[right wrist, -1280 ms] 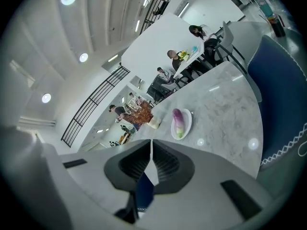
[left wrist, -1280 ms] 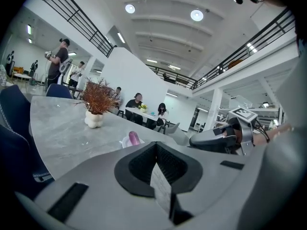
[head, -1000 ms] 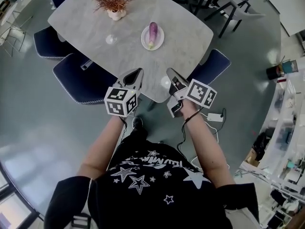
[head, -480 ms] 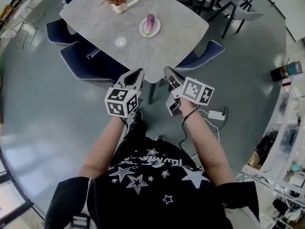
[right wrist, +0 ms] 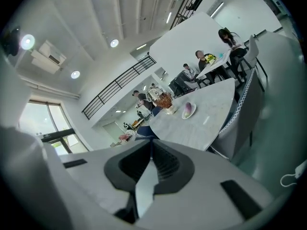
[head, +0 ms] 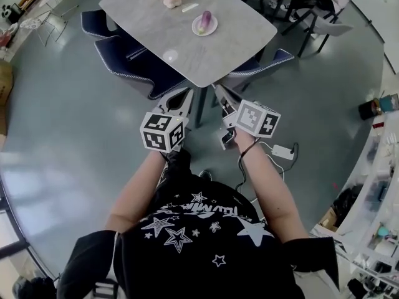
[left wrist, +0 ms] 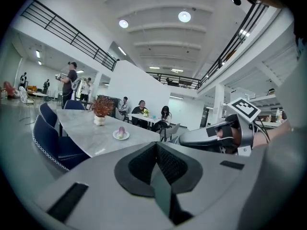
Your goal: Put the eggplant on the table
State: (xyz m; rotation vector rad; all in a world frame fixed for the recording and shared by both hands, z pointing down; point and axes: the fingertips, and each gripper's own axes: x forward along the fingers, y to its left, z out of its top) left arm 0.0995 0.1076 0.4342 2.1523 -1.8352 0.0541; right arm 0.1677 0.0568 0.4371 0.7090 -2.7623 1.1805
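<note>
Standing off from table (head: 177, 45), nothing held.
L gripper (head: 182, 94) + R gripper (head: 219, 90) fingers closed, empty; eggplant (head: 206, 20) on plate (head: 213, 30), well apart. Fits approach or retreat; a grab needs walk-up, fingers opened.

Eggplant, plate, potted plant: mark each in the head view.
eggplant (head: 206, 20), head view, middle of its purple body.
plate (head: 213, 29), head view, bare rim beside the eggplant.
potted plant (head: 171, 2), head view, its white pot.
</note>
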